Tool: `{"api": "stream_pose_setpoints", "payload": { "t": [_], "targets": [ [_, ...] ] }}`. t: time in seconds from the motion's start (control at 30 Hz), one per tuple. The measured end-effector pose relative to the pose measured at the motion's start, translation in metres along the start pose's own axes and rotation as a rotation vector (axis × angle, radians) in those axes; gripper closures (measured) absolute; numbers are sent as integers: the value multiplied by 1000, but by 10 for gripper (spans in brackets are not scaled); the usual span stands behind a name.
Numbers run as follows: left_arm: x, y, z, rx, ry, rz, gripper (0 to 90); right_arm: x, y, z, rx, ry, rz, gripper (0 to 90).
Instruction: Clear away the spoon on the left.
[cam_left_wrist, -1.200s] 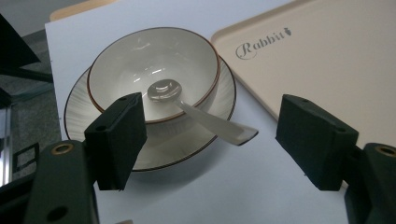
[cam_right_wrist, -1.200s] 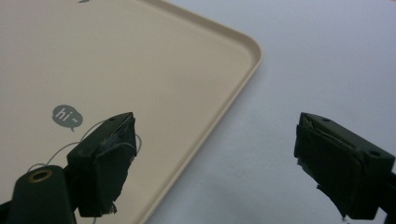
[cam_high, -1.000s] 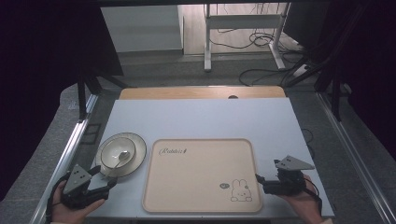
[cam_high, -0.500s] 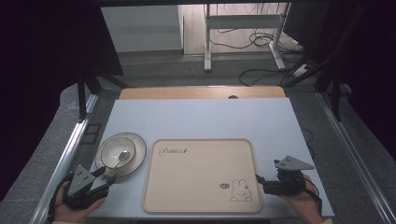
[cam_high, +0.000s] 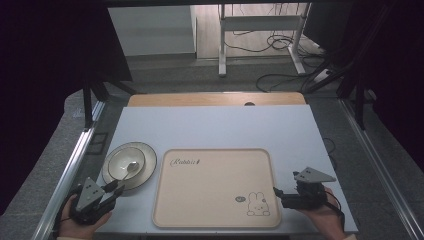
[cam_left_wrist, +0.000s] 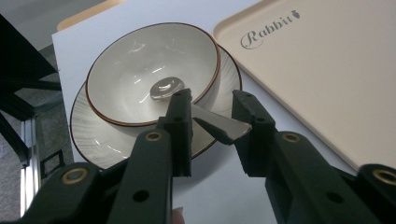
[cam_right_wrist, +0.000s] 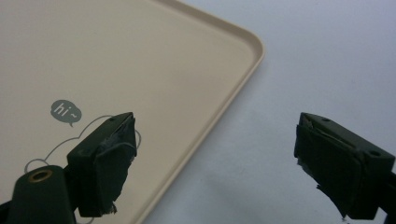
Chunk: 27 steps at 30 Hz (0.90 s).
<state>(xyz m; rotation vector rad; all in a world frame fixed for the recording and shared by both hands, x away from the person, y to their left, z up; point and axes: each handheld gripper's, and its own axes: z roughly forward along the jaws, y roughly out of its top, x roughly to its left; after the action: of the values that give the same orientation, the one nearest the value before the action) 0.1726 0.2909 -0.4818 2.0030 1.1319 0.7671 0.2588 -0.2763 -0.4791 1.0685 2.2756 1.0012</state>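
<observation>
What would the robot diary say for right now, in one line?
left gripper: open, fingers around spoon handle | spoon: in bowl on plate | right gripper: open, over tray edge

Beige tray (cam_high: 215, 190) — grey rabbit; white, brown-rimmed bowl (cam_left_wrist: 152, 72).

A white table (cam_high: 215, 127) is seen from above, with a wooden strip (cam_high: 215, 99) along its far edge. Grey floor (cam_high: 200, 75) lies beyond it, lit brightly at the top, where a white metal stand (cam_high: 260, 30) is placed and black cables (cam_high: 280, 80) are strewn. Dark screens (cam_high: 45, 60) are set at both sides. Metal rails (cam_high: 75, 160) run along the table's flanks.
</observation>
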Motion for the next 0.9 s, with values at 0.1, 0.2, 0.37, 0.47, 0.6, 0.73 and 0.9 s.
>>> {"api": "stream_pose_setpoints", "payload": {
  "t": [0.1, 0.2, 0.37, 0.47, 0.6, 0.73, 0.9],
  "targets": [
    [0, 0, 0, 0, 2, 2, 728, 0, 0, 0, 0, 0, 0, 132],
    [0, 0, 0, -1, 5, 3, 741, 0, 0, 0, 0, 0, -1, 132],
    [-1, 0, 0, -1, 20, 5, 783, 0, 0, 0, 1, 0, -3, 132],
    [0, 0, 0, -2, 21, 1, 800, 0, 0, 0, 1, 0, -3, 132],
    [1, 0, -1, 1, 31, -1, 826, 1, 0, 0, 0, 0, -5, 132],
    [1, -1, -1, -5, 39, -5, 854, 1, 0, 0, 0, 0, -6, 132],
    [2, 0, -1, -1, 53, -16, 875, 1, 0, -1, -6, -6, -12, 132]
  ]
}}
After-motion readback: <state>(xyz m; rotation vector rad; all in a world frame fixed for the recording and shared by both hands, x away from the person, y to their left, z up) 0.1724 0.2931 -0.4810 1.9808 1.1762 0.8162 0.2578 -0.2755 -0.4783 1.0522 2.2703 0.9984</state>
